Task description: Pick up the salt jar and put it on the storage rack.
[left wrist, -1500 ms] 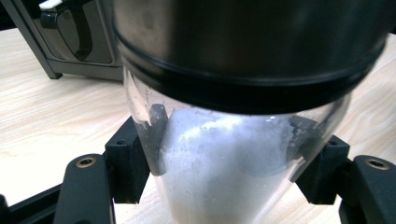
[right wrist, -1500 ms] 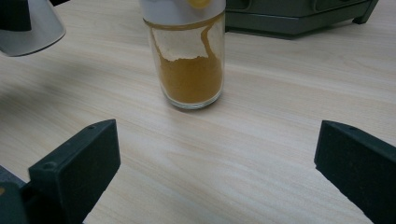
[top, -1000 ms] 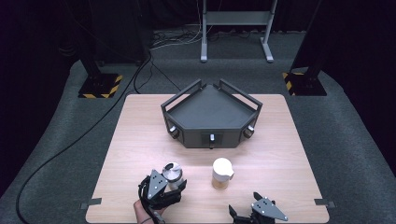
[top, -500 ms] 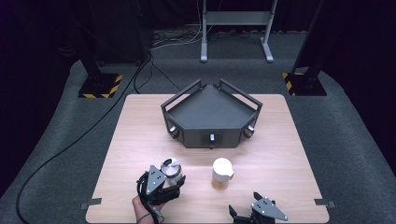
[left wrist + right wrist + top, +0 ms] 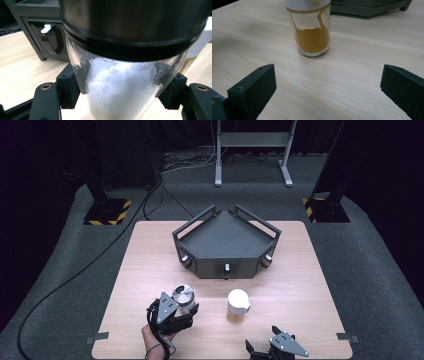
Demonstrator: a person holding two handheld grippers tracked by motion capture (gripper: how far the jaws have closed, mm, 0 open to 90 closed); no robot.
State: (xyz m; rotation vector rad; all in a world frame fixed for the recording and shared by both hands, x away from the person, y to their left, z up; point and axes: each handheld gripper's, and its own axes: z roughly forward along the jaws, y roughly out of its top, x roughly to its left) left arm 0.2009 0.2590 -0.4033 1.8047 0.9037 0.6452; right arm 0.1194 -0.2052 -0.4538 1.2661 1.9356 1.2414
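Clamping the salt shaker [image 5: 183,298] near the counter's [image 5: 300,270] front left, the left gripper [image 5: 176,312] pinches its clear body under the metal cap. Right gripper [image 5: 267,351] waits wide open, facing the orange spice jar [image 5: 238,305] nearby.

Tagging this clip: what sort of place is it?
Probably a lab or recording studio, not a kitchen: black drapes around, hazard-striped stand bases on grey carpet, and one wooden table with a black tray rig and two shakers.
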